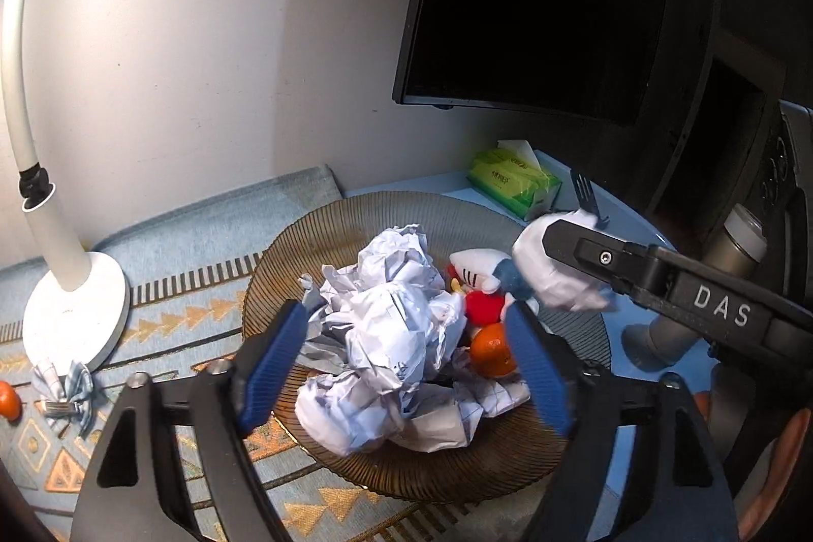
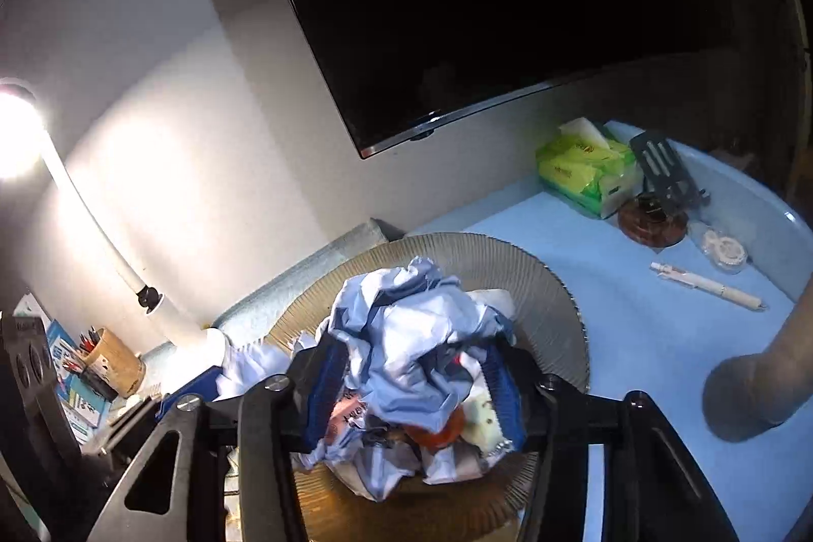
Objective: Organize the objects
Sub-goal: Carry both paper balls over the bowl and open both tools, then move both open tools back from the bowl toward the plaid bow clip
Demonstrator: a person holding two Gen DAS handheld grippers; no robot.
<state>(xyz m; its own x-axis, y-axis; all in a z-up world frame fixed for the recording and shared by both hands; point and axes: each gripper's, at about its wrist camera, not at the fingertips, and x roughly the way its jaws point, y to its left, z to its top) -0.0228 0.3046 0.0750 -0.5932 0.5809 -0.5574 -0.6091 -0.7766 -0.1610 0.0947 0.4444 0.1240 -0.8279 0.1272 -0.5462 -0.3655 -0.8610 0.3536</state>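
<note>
A brown ribbed glass plate (image 1: 355,227) holds a heap of crumpled paper balls (image 1: 391,323), a red and white plush toy (image 1: 477,278) and an orange (image 1: 490,349). My left gripper (image 1: 406,364) hangs over the heap, its blue pads wide apart and pressing nothing. From the right, one black finger (image 1: 584,252) of the other gripper reaches in over the plate's far rim with a crumpled paper ball (image 1: 559,283). In the right wrist view my right gripper (image 2: 414,389) is shut on that paper ball (image 2: 406,339), above the plate (image 2: 533,267).
A white lamp base (image 1: 71,318) stands left of the plate, near a fork wrapped in cloth (image 1: 66,394) and a second orange (image 1: 7,400). A green tissue pack (image 1: 513,181), black spatula (image 2: 660,171), pen (image 2: 706,285) and grey bottle (image 1: 731,247) lie right. A dark monitor (image 1: 533,8) hangs behind.
</note>
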